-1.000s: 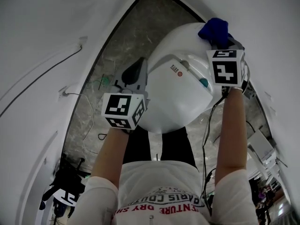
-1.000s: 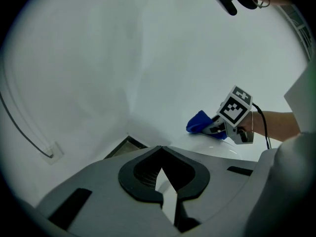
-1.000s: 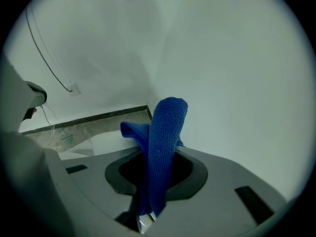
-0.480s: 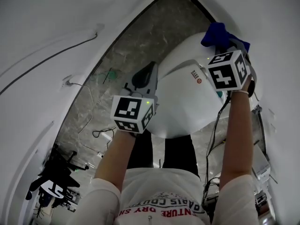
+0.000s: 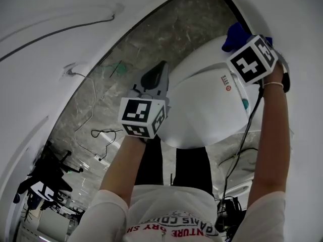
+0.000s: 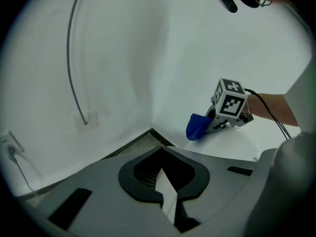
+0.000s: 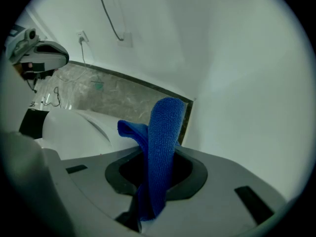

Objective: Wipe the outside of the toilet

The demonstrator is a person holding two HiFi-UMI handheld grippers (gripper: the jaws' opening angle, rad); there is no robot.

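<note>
- The toilet, white and rounded, stands on a grey marbled floor in a corner between white walls. It is straight ahead of the person's legs.
- A blue cloth sits at the toilet's far end, close to the right-hand wall. It looks pressed to the white shell, though the contact itself is not clear.
- The right gripper is clamped on the cloth. One fold stands up out of the jaws and a smaller flap sticks out to the left.
- In the head view this gripper's marker cube covers the jaws. The arm behind it reaches along the toilet's right side.
- The left gripper has its jaws drawn together, with only a thin slit between them and nothing gripped.
- The left gripper hangs just beside the toilet's left flank, over the floor.
- A thin cable runs down the left wall.
- Loose wires lie on the floor.
</note>
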